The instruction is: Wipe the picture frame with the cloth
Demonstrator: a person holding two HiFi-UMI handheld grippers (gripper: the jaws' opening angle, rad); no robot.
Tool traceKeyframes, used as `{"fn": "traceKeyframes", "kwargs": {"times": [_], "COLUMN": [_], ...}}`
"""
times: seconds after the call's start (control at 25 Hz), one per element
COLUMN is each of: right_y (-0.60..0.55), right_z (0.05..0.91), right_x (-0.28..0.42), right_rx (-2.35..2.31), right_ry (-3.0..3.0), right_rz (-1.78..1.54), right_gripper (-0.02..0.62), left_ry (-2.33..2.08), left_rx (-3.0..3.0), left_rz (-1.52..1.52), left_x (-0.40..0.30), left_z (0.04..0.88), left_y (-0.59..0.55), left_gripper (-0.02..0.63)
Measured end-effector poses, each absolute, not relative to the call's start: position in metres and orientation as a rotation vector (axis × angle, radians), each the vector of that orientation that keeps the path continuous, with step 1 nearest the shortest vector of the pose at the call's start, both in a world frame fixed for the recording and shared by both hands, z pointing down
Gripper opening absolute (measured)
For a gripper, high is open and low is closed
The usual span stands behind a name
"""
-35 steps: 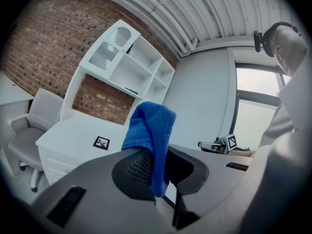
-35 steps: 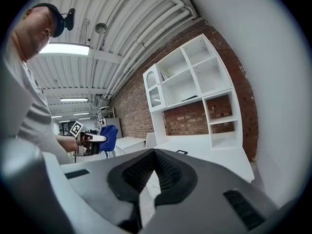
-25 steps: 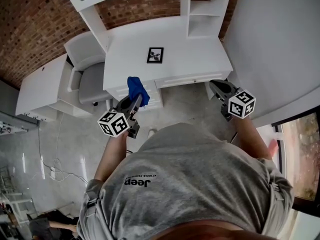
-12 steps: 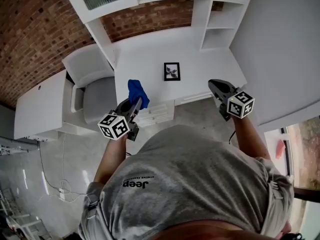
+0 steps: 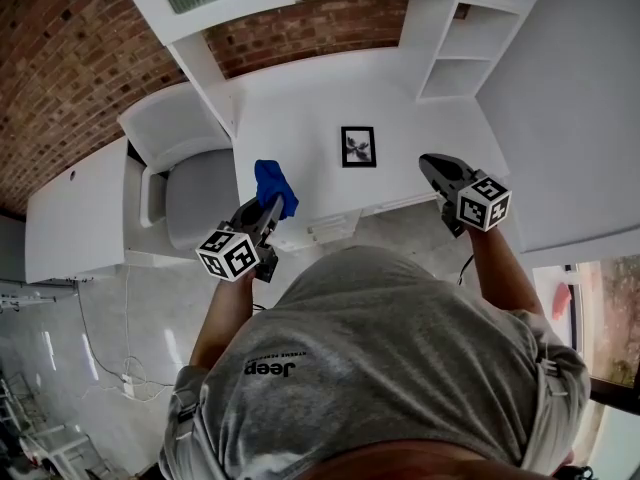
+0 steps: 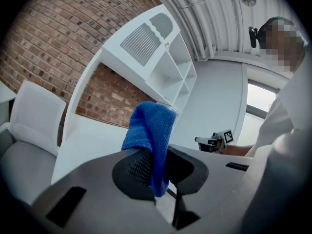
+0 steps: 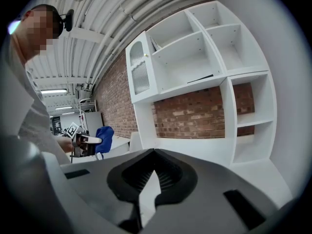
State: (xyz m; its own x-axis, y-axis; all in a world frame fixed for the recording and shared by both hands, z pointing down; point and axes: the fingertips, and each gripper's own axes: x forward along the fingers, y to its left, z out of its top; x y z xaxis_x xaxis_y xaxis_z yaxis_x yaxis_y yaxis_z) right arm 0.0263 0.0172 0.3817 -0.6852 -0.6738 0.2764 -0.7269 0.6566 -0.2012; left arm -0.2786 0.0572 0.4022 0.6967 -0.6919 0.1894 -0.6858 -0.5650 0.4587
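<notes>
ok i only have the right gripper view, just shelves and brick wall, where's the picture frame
observer: the head view shows the picture frame on the white desk, ahead of the person and between the two grippers.
operator: is the cloth on it yet
observer: no, the blue cloth is apart from the frame, off to its left near the desk's front edge.
operator: how's it held
observer: the left gripper view shows the left gripper with its jaws shut on the cloth's lower part, and the rest of the cloth stands up above them.
</notes>
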Motion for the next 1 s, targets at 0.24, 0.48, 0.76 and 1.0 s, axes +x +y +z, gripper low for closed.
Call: {"fn": "traceKeyframes", "kwargs": {"times": [0.24,0.48,0.76,1.0], "right_y": [-0.032,-0.105,-0.169,-0.186], "right_z": [0.406,0.434,0.457,0.492], "right_x": [0.044,0.087,0.098,0.08], "right_rx": [1.081,0.888,0.585,0.452], "right_ry": [-2.707,-2.76,-2.78,-2.734], "right_rz": [0.487,0.497,0.477,0.436], "right_gripper": [0.015,0.015,0.016,0.017], "left_ry": [-1.078,-1.176,-1.255,-1.229], "left_rx": [2.366,2.317,2.202,2.16], "left_rz": [0.028,0.048,0.113,0.196], "left_x": [-0.252,-0.188,-0.128,-0.112], "left_z": [0.419,0.43,0.441,0.459], "left_y": [0.009,-0.055,-0.11,-0.122], "left_gripper": [0.057,0.056,0.055,0.055]}}
